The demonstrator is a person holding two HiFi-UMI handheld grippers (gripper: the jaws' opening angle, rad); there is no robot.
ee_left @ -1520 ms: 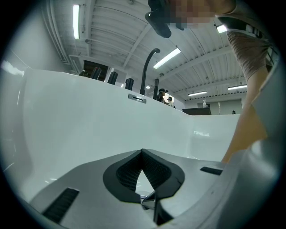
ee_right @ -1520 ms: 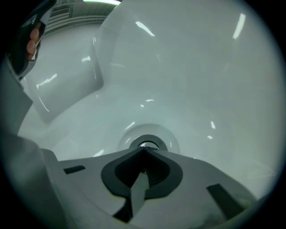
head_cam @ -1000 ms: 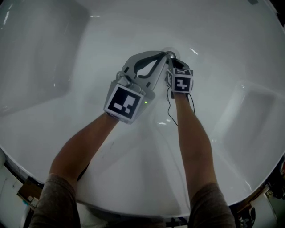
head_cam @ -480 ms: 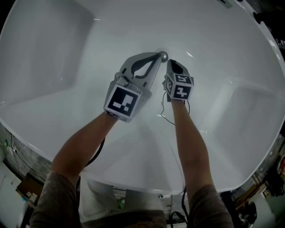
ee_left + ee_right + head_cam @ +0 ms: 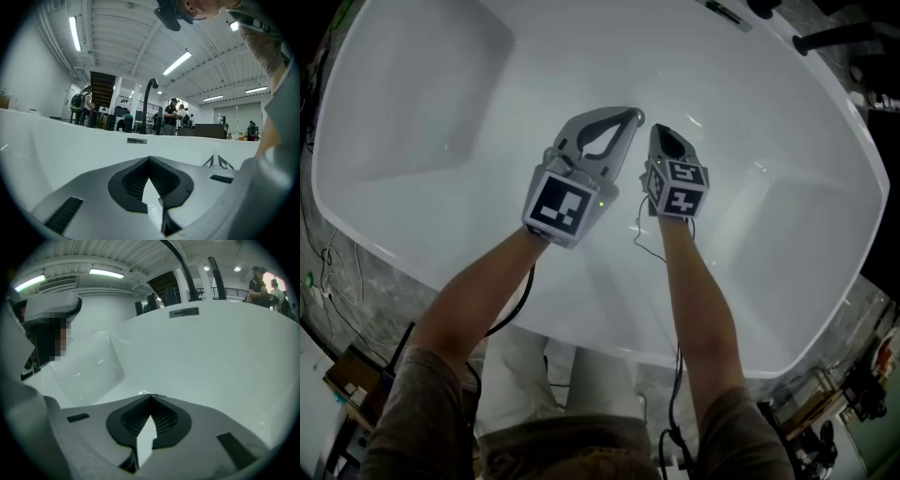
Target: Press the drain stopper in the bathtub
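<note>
Meeting at the tips, the left gripper's (image 5: 149,158) two jaws are closed on nothing; only white tub (image 5: 70,145) wall shows through the gap behind them. The right gripper (image 5: 151,396) is the same: jaws together at the tips, nothing between.

Writing and marks:
- Logo (image 5: 218,162): black, triangular, on the far tub wall in the left gripper view; no letters can be read.
- Plate (image 5: 136,140): small, dark, on the far wall below the rim; print too small to read.
- Cubes: black-and-white square markers, one on the left gripper (image 5: 559,208) and one on the right (image 5: 677,190); no lettering.

Pose, head view:
- Both forearms are bare and reach from the near side over the near rim into the tub, left (image 5: 478,300) and right (image 5: 694,291).
- The grippers are side by side and close together. The left one angles far and right, so its tips lie just beside the right one's tips.
- Cable (image 5: 649,246): thin, black, hanging from the right gripper beside the forearm.

Stopper (image 5: 638,116): a small grey knob on the tub floor, toward the far end, right at the left gripper's tips and just left of the right gripper's; whether either touches it cannot be told.

Beyond the rim:
- Tap (image 5: 148,101): black, curved, rising behind the far wall.
- People (image 5: 171,117): standing far off in a hall.
</note>
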